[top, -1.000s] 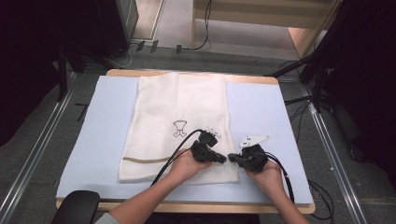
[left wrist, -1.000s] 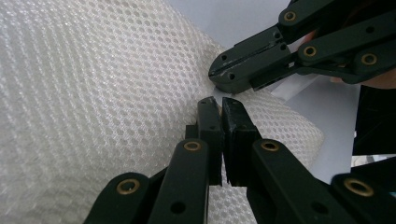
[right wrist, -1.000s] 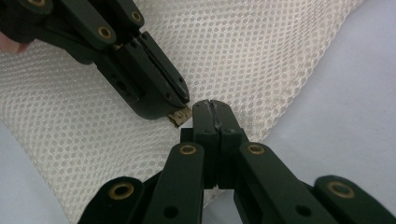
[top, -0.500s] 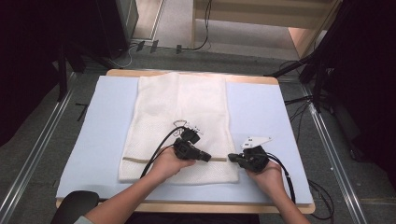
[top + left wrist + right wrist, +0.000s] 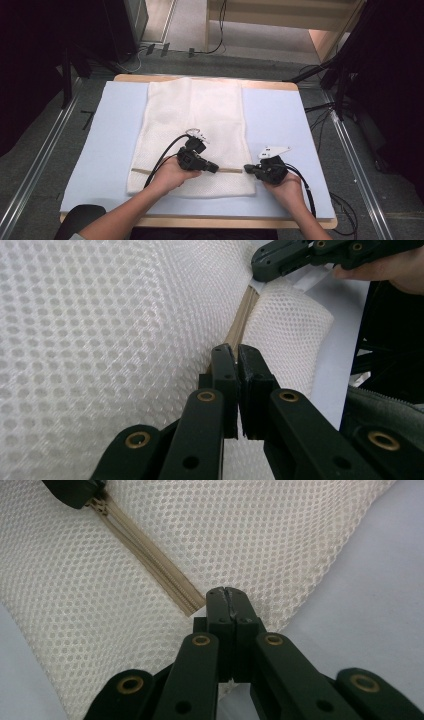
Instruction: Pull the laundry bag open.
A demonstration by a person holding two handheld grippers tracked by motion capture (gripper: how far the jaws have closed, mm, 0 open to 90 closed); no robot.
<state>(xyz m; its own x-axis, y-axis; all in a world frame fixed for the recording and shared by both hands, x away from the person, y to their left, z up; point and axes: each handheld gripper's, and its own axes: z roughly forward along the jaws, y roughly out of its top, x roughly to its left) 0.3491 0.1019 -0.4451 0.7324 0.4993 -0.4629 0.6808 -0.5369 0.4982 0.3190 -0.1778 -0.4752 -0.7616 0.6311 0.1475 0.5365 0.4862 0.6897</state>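
Observation:
A white mesh bag (image 5: 192, 115) lies flat on a light blue mat (image 5: 285, 115). A beige zipper (image 5: 231, 170) runs across its near end. My left gripper (image 5: 215, 168) lies on the bag, shut on the zipper pull; in the left gripper view its jaws (image 5: 236, 352) pinch at the zipper line. My right gripper (image 5: 246, 169) is shut on the bag's right edge beside the zipper's end (image 5: 192, 609). In the right gripper view the zipper (image 5: 150, 555) stretches closed from my jaws (image 5: 227, 596) up to the left gripper (image 5: 87, 495).
The mat covers a wooden table (image 5: 200, 78). Bare mat lies left and right of the bag. Cables (image 5: 220, 45) trail on the floor behind the table. A black rounded object (image 5: 80, 220) sits at the near left corner.
My left gripper has slid leftward along the zipper, away from the right gripper, leaving a stretch of zipper showing between them. The right gripper has stayed in place.

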